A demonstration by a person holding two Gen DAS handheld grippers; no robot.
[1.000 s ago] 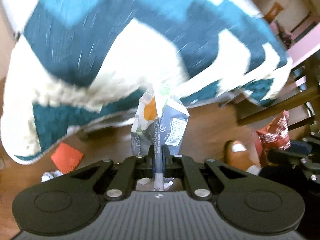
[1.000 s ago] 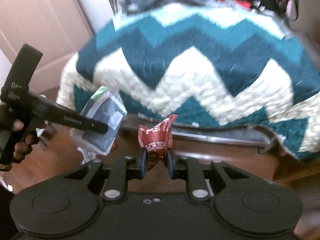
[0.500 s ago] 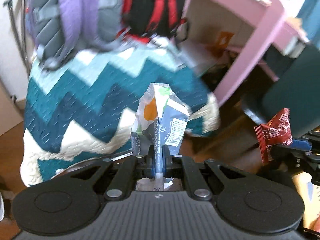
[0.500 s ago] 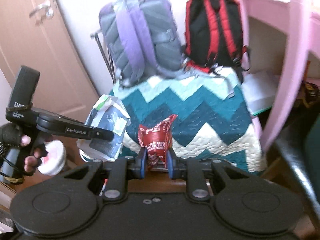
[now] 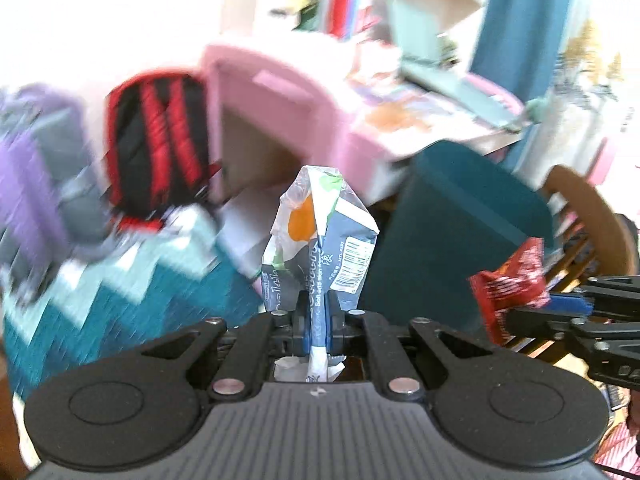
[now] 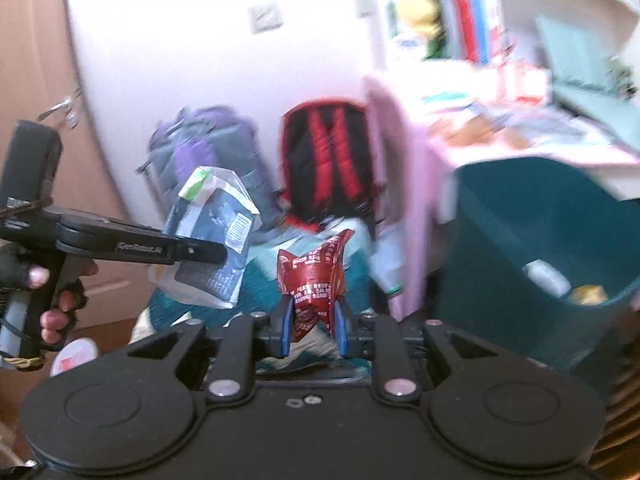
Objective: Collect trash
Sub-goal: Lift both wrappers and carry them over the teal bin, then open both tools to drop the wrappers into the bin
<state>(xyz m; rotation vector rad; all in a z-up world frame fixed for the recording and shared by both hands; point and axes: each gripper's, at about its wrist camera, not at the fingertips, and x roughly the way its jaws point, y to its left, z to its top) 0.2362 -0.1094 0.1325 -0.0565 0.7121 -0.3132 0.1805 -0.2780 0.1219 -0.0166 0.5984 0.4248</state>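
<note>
Both grippers carry 1 piece of trash each, and the thing that matters now is where the teal bin lies from them. The left gripper (image 5: pixel 318 320) has its jaws pressed fully together on the lower edge of a flattened grey-blue pouch (image 5: pixel 320 248), which stands up from the pads with its long axis roughly along the fingers. The right gripper (image 6: pixel 311 326) is clamped on a crumpled red wrapper (image 6: pixel 316 280); its jaws stand a little apart because the wrapper fills the gap.

In the right wrist view the teal bin (image 6: pixel 500 216) is to the right of the gripper and somewhat ahead, with its mouth turned toward the camera, so that some trash (image 6: pixel 560 284) already inside can be seen. It stands in front of the pink bench (image 6: pixel 520 148). In the left wrist view the same bin shows only its dark outer wall, just right of centre behind the pouch, and the red wrapper is seen at the far right, between this camera and the bin side.

I judge that the right gripper is the nearer one to the opening, so the wrapper should go in first, with a move to the right and forward over the rim. The left gripper has to cross further the same way. The background is blurred, so the exact rim line is hard to tell.
</note>
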